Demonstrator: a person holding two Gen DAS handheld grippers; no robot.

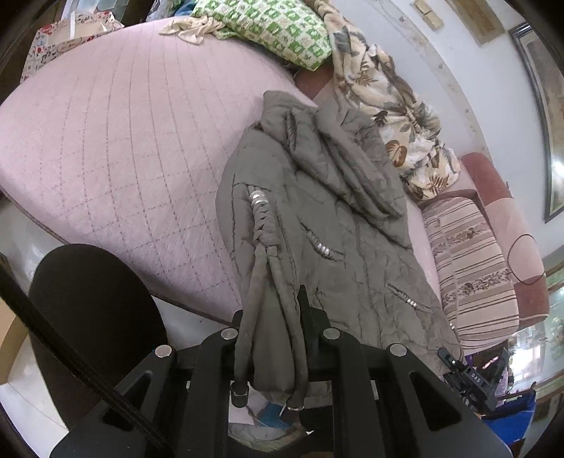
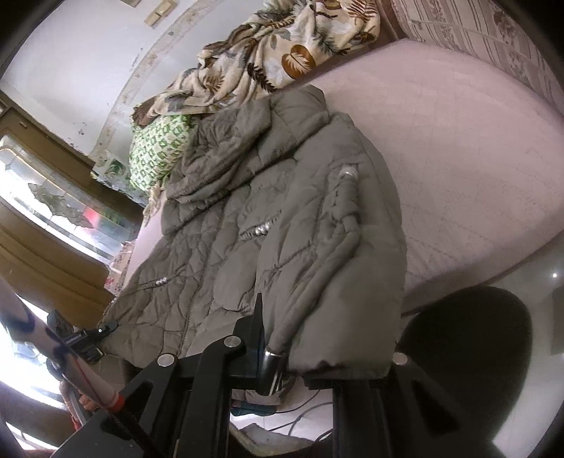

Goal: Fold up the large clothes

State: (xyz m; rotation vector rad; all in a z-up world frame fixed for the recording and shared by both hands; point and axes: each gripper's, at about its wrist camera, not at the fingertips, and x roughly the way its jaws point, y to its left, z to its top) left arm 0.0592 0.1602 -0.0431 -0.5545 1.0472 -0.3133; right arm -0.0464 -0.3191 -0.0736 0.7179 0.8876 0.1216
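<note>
A grey-green quilted hooded jacket point(image 1: 317, 218) lies on the pink quilted bed point(image 1: 123, 141), its hood toward the far side and its hem hanging over the near edge. My left gripper point(image 1: 273, 317) is shut on the hem, with the jacket's drawcords point(image 1: 253, 303) hanging between its fingers. In the right wrist view the same jacket point(image 2: 268, 218) spreads across the bed point(image 2: 458, 148). My right gripper point(image 2: 317, 338) is shut on the hem corner, and the cloth hides its right finger. Each gripper shows at the edge of the other's view.
A floral blanket point(image 1: 394, 116) and a green patterned pillow point(image 1: 278, 28) lie at the bed's far side. A striped cushion point(image 1: 472, 267) sits against the headboard. A black round seat point(image 1: 95, 310) stands by the bed's near edge. A window point(image 2: 60, 204) is on the left.
</note>
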